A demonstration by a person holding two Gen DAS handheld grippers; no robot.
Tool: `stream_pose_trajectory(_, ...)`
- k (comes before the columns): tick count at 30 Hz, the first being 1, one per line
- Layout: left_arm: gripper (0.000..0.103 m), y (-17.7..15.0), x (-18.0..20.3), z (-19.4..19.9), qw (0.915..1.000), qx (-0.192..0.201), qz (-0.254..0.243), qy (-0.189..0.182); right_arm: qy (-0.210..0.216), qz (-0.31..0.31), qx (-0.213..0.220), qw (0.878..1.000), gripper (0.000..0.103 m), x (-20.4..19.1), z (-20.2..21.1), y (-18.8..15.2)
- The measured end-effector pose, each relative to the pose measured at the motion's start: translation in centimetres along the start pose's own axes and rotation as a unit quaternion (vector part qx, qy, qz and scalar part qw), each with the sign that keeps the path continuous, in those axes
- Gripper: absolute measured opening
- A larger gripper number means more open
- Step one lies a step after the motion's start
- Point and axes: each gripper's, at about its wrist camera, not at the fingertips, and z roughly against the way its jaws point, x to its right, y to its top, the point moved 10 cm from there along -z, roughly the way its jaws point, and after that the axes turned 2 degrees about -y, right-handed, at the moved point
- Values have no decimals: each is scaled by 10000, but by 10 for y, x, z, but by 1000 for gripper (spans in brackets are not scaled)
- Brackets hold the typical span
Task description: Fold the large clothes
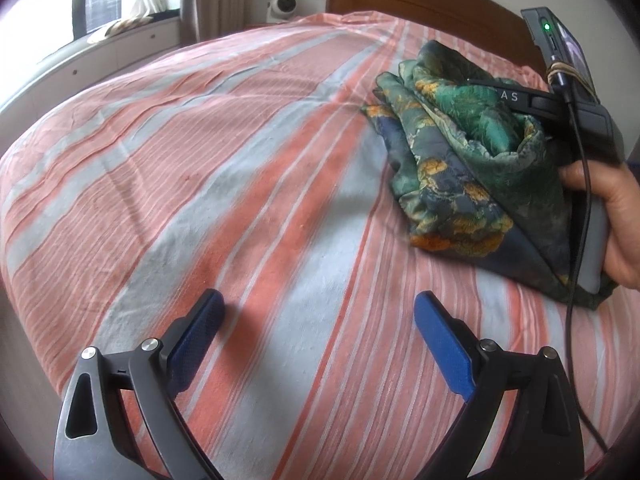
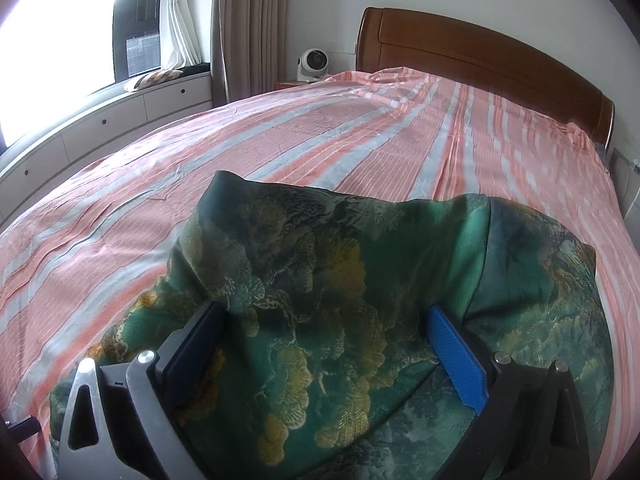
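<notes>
My left gripper [image 1: 320,316] hangs over the pink-and-grey striped bedsheet [image 1: 200,184], jaws spread wide, nothing between the blue pads [image 1: 444,348], only bare sheet under them. The crumpled green silky garment with yellow-orange floral print [image 1: 452,160] sits toward the right edge of the bed, bunched in a heap, well apart from my left tool.

My right gripper [image 2: 326,344] is pushed into that same garment [image 2: 320,280]: jaws wide, fabric bulging up between the two fingers [image 2: 460,360] and draped around them. Pads touch cloth on both sides, but no pinch is made, the cloth just fills the gap. In the left wrist view the right tool's black body [image 1: 576,112] with a green light reaches into the heap from the bed's right edge, and the person's right hand [image 1: 612,216] grips its handle.

Wooden brown headboard [image 2: 480,56] at the far edge of the bed, small white round fan [image 2: 314,64] beside it, beige curtain [image 2: 248,28] by the window.
</notes>
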Motion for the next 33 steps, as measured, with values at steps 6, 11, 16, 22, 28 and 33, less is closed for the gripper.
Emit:
stream_pose_trajectory(6, 96, 8, -6, 12, 9988, 82, 382, -299, -175, -7, -348, 9992, 100, 3, 15, 12)
stream_pose_trajectory(11, 97, 66, 13, 67, 9923, 751, 261, -954, 1002, -963, 54, 9903, 100, 19, 121, 49)
stream_pose_trajectory(16, 102, 152, 74, 78, 9555, 165, 199, -2937, 917, -1093, 394, 9890, 101, 78, 194, 21)
stream_pose_trajectory(22, 102, 158, 109, -21, 9443, -1405, 65, -2976, 422, -1939, -423, 9792, 101, 161, 177, -87)
stream_pose_trajectory(28, 103, 110, 94, -70, 9499, -1916, -289, -2453, 1695, -3578, -719, 9155, 101, 193, 146, -144)
stream_pose_trajectory(33, 103, 100, 103, -83, 9547, -1947, -649, -2155, 2874, -3869, -917, 8714, 101, 164, 96, -129)
